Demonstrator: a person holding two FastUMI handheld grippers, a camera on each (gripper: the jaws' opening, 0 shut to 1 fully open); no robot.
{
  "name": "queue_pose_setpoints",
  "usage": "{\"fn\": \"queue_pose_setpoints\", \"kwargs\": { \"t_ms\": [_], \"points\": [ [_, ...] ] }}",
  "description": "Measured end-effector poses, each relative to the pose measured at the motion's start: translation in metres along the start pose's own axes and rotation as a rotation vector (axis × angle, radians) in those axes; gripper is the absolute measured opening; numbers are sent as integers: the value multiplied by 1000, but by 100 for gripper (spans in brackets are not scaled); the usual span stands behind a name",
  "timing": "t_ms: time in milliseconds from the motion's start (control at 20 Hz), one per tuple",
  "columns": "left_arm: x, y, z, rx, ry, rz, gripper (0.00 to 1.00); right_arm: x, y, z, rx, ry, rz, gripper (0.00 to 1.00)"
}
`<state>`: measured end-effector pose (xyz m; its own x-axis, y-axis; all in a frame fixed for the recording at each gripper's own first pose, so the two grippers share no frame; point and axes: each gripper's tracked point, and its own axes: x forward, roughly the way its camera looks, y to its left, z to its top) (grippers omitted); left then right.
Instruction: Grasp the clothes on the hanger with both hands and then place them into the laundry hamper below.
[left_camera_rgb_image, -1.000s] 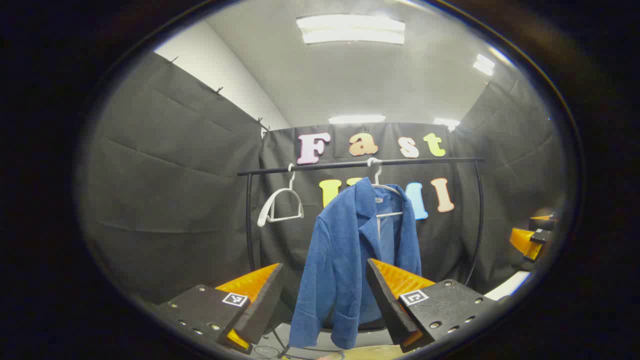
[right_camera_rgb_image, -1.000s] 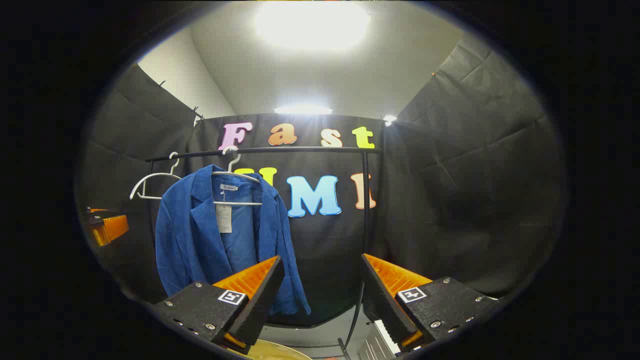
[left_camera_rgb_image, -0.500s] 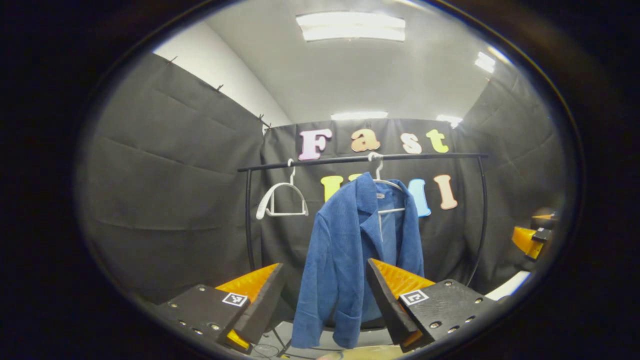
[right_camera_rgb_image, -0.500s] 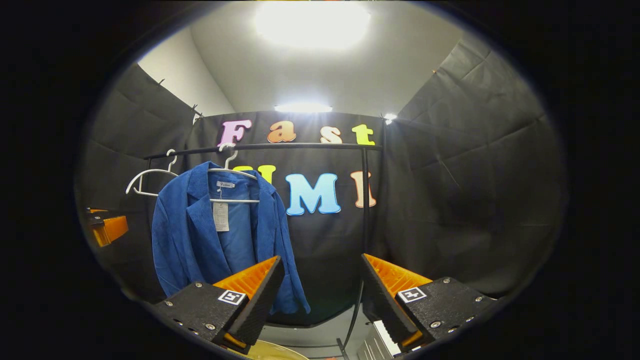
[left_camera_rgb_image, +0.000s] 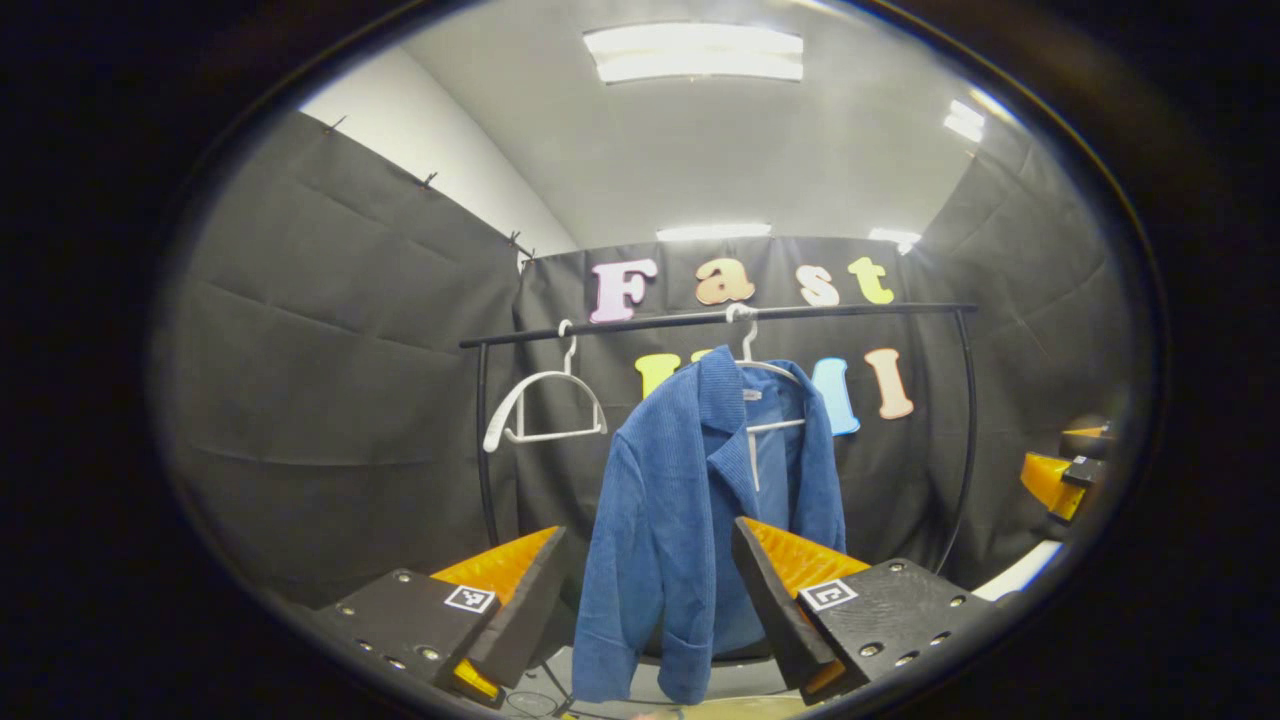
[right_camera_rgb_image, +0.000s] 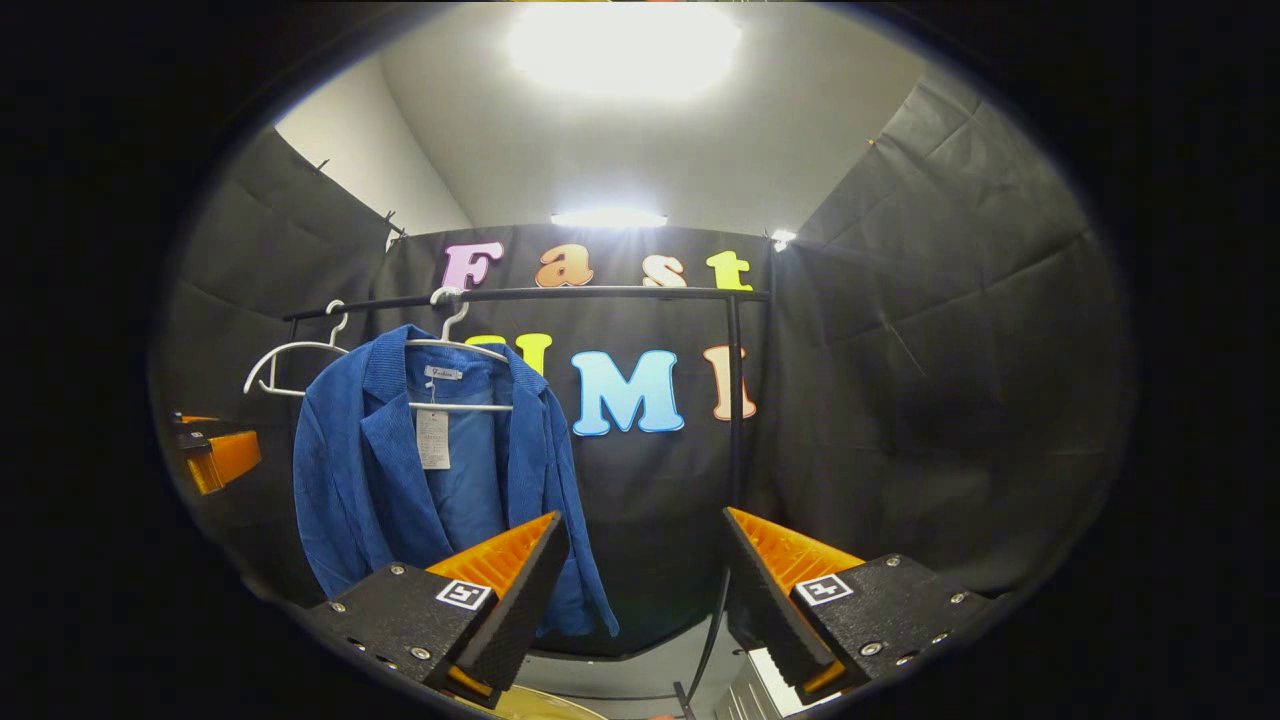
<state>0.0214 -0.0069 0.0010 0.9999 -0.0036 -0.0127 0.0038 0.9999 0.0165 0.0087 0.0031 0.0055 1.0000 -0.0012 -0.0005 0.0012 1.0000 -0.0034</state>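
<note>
A blue corduroy jacket (left_camera_rgb_image: 690, 500) hangs on a white hanger (left_camera_rgb_image: 770, 395) from a black rail (left_camera_rgb_image: 720, 318); the right gripper view shows the jacket (right_camera_rgb_image: 400, 480) at left. My left gripper (left_camera_rgb_image: 645, 600) is open, short of the jacket, which shows between its fingers. My right gripper (right_camera_rgb_image: 640, 590) is open too, pointing to the right of the jacket at the rack's post (right_camera_rgb_image: 735, 420). A pale yellowish rim, perhaps the hamper (right_camera_rgb_image: 545, 705), peeks in at the bottom. The other gripper (left_camera_rgb_image: 1060, 470) shows at the right edge, and at the left edge (right_camera_rgb_image: 215, 450) of the right gripper view.
An empty white hanger (left_camera_rgb_image: 540, 405) hangs on the rail left of the jacket. The rack's left post (left_camera_rgb_image: 485, 450) and right post (left_camera_rgb_image: 965, 440) frame it. A white ribbed object (right_camera_rgb_image: 770, 680) lies low at right.
Both views have drifted a little; the jacket now sits slightly more to the left and looks slightly larger. Both grippers stay open.
</note>
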Motion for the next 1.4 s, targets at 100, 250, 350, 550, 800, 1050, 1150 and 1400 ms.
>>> {"fn": "queue_pose_setpoints", "kwargs": {
  "t_ms": [100,250,350,550,800,1050,1150,1400],
  "points": [
    [7,-6,5,1,-6,-1,94,1,0,5,7,-10,9,94],
    [44,-21,20,-8,-13,-8,94,13,3,18,33,-42,29,94],
    [61,-28,29,-7,-19,1,93,41,14,31,39,-62,47,94],
    [75,-45,38,-31,-28,2,93,76,30,51,43,-97,80,94],
    [107,-60,52,-26,-51,5,96,116,50,59,69,-93,145,94],
    [148,-84,48,-54,-37,20,99,159,66,61,88,-80,187,94],
    [164,-92,45,-47,-28,30,99,175,75,61,101,-75,215,94],
    [196,-109,22,-27,30,72,93,210,98,59,111,-83,287,94]
  ]
}}
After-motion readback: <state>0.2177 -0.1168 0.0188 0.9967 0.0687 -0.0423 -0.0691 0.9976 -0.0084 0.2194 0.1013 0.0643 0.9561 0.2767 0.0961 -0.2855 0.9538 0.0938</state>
